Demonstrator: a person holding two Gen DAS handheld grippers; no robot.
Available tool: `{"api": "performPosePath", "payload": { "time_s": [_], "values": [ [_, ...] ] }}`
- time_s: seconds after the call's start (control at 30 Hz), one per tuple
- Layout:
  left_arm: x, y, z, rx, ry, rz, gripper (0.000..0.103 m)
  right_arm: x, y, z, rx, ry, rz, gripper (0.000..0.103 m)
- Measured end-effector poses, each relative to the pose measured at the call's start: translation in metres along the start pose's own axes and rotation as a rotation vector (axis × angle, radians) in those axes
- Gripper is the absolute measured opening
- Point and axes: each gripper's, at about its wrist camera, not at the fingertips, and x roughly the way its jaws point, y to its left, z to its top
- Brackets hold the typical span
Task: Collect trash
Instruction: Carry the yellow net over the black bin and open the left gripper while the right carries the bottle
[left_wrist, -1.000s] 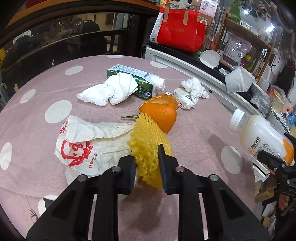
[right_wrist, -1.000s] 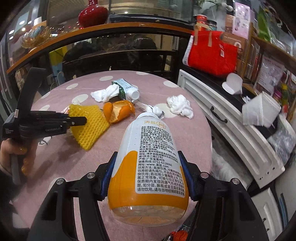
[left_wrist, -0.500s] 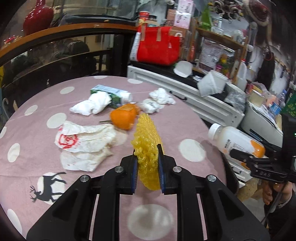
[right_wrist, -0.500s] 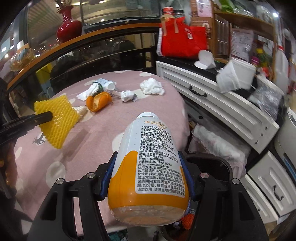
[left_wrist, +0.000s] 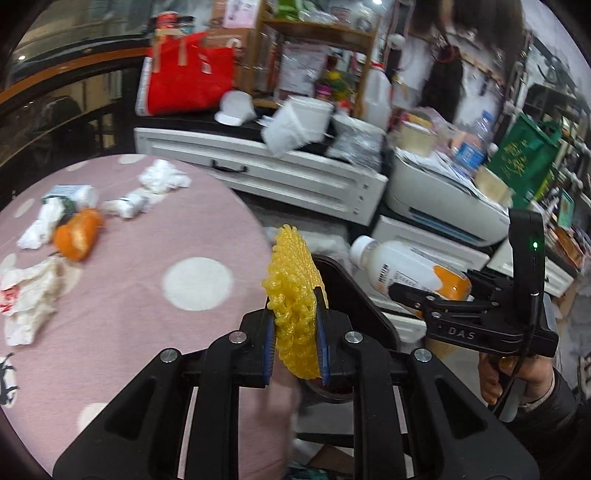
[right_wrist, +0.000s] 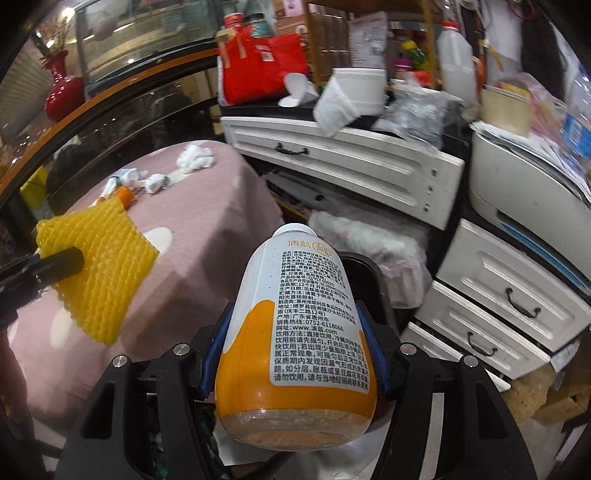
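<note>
A yellow foam fruit net (left_wrist: 293, 288) stands upright between the pads of my left gripper (left_wrist: 295, 354), which is shut on it just past the edge of the pink dotted table (left_wrist: 147, 314). My right gripper (right_wrist: 295, 354) is shut on a white and orange drink bottle (right_wrist: 299, 314), cap pointing away. Below both, the dark rim of a black bin (right_wrist: 365, 269) shows beside the table. On the table lie an orange peel (left_wrist: 75, 236), crumpled tissues (left_wrist: 162, 177), a printed paper bag (left_wrist: 29, 291) and a carton (left_wrist: 70, 194).
A white drawer cabinet (left_wrist: 277, 177) runs behind the bin, with a white printer (left_wrist: 443, 199) and more drawers (right_wrist: 498, 302) to the right. A red bag (left_wrist: 184, 74) and clutter sit on the cabinet. A person's hand (left_wrist: 517, 373) grips the right tool.
Both grippers have swung right, off the table top to the black bin beside it. The net and the bottle stay gripped. The table trash now lies far left.
</note>
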Motion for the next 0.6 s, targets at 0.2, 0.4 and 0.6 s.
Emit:
{"api": "performPosePath", "payload": {
  "time_s": [0.2,0.4,0.6],
  "values": [
    [0.055,-0.038,-0.008,0.041,0.105,-0.045,0.019,-0.005,-0.029,-0.014,0.054,0.007,-0.047,0.061],
    [0.106,-0.063,-0.021,0.096,0.202,-0.032,0.019,-0.008,-0.048,-0.022,0.086,0.008,-0.063,0.061],
    [0.146,-0.077,-0.035,0.137,0.280,-0.010,0.019,-0.007,-0.065,-0.031,0.129,0.019,-0.079,0.061]
  ]
}}
